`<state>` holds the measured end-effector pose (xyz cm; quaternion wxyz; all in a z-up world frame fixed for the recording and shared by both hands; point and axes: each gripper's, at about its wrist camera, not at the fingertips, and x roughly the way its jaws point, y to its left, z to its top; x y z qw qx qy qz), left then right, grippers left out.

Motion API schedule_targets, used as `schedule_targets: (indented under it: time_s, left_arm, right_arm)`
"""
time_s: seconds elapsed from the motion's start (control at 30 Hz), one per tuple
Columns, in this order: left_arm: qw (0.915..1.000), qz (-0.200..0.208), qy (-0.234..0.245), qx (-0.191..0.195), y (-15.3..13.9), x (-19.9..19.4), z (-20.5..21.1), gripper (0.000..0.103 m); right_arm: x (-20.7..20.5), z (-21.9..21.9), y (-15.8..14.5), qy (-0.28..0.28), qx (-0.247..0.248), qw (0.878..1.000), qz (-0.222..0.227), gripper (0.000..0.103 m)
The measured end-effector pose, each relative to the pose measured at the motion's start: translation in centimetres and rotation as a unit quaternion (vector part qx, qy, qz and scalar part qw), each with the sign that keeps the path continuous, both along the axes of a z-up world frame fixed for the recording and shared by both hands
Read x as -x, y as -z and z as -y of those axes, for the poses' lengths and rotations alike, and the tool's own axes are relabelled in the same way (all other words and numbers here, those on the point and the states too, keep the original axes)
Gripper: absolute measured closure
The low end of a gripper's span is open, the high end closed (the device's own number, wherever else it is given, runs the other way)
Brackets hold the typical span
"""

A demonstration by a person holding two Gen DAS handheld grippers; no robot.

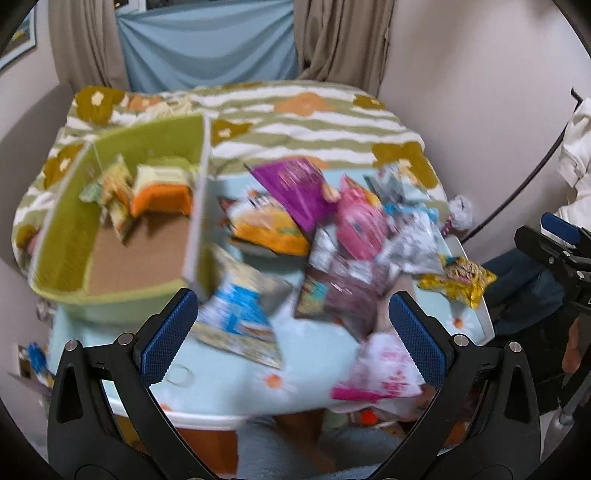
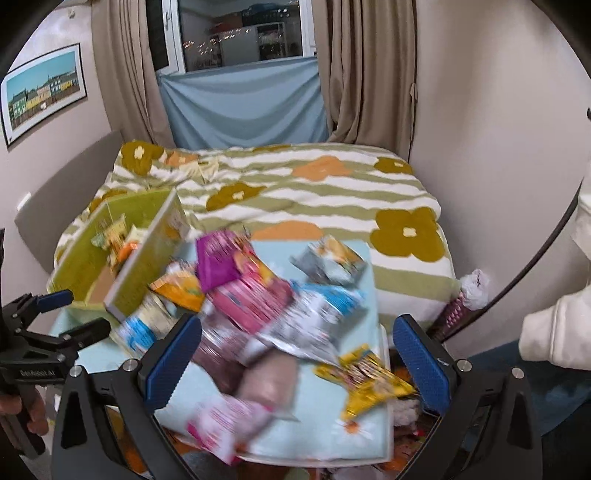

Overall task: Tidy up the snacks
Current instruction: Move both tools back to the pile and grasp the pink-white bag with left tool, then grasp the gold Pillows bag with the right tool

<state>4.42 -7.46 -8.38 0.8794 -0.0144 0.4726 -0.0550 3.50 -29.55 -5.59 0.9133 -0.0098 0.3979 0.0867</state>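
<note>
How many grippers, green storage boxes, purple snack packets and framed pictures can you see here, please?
Grippers: 2, the left gripper and the right gripper, both open
Green storage box: 1
Purple snack packet: 1
Framed picture: 1
Total: 5

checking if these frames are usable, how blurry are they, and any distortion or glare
Left wrist view: motion blur smears the snack pile and green box, while the left gripper stays sharp; fisheye bends the walls. Right wrist view: the same smear on the snacks, the right gripper and bed fairly crisp, lights reflect in the dark window. Package print is unreadable in both.
</note>
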Motion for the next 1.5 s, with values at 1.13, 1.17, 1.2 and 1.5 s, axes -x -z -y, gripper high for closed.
schedule_targets:
  time_s: [1.13, 1.17, 1.2, 1.5]
  left_arm:
    - [0.9896, -0.130, 0.058, 0.017, 15.5, 1.4, 11.5, 0.043]
    - [0.9896, -0.130, 0.058, 0.017, 15.5, 1.4, 11.5, 0.043]
    - [0.9896, -0.130, 0.058, 0.018, 15.5, 1.5, 11.4, 0.044]
    - [0.9909, -0.124, 0.050, 0.011, 14.3, 2.1, 10.8, 0.047]
  right_arm:
    - [-2.9, 4.4, 14.2, -0.141, 0.110, 0.982, -0.064, 0.016]
    - [-2.9, 4.3, 14.4, -0.144, 0.113, 0.981, -0.066, 0.019]
    - [-3.0, 4.2, 14.5, -0.148, 0.116, 0.980, -0.068, 0.020]
    - [-3.2, 3.7, 16.0, -0.160, 0.125, 0.975, -0.088, 0.036]
